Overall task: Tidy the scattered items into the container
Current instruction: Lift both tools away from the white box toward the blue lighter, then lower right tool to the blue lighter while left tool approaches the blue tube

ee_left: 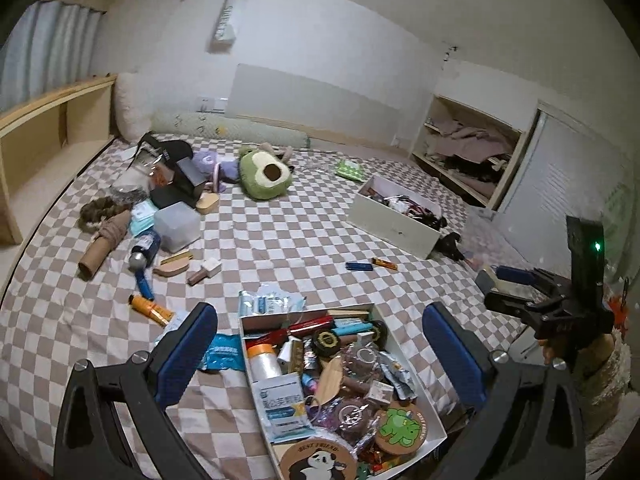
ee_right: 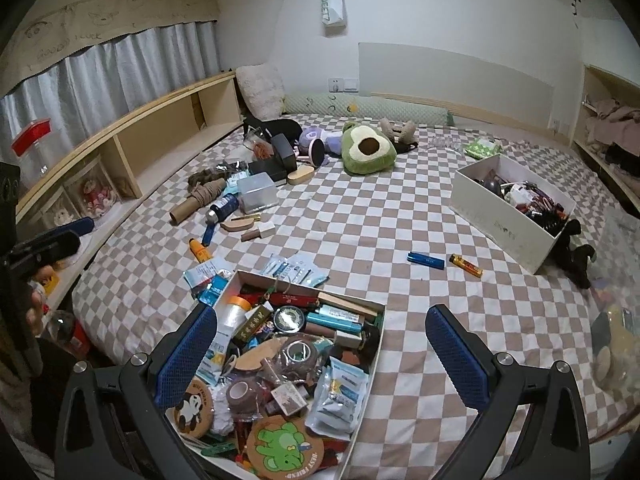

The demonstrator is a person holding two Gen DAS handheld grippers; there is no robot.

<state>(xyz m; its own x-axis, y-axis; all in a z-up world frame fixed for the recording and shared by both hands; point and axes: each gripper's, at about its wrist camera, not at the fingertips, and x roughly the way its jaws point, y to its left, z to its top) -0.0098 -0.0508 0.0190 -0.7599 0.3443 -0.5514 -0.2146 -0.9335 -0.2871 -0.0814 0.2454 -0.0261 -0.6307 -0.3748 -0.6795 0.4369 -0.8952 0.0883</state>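
1. On the checkered bed [ee_right: 360, 216], a white box [ee_right: 372, 344] sits at about 6 o'clock in both views, crammed with stuff (tape rolls, coasters, packets, tubes).
2. Left claw [ee_left: 320, 344] is spread wide, blue pads on either side of the box, gripping nothing.
3. Right claw [ee_right: 320, 344] is the same: jaws wide apart, empty, hovering above the box.
4. Loose bits: a blue lighter [ee_right: 425, 261] and an orange-yellow lighter [ee_right: 466, 265] lie just beside each other at roughly 1 o'clock from the box.
5. At 11 o'clock there's a messy pile: clear plastic tub [ee_right: 258, 193], cardboard tube [ee_right: 191, 205], blue bottle [ee_right: 222, 207], orange tube [ee_right: 200, 251].
6. A second white box [ee_right: 508, 216] sits at 2 o'clock, with an avocado plush [ee_right: 368, 148] way back at 12.
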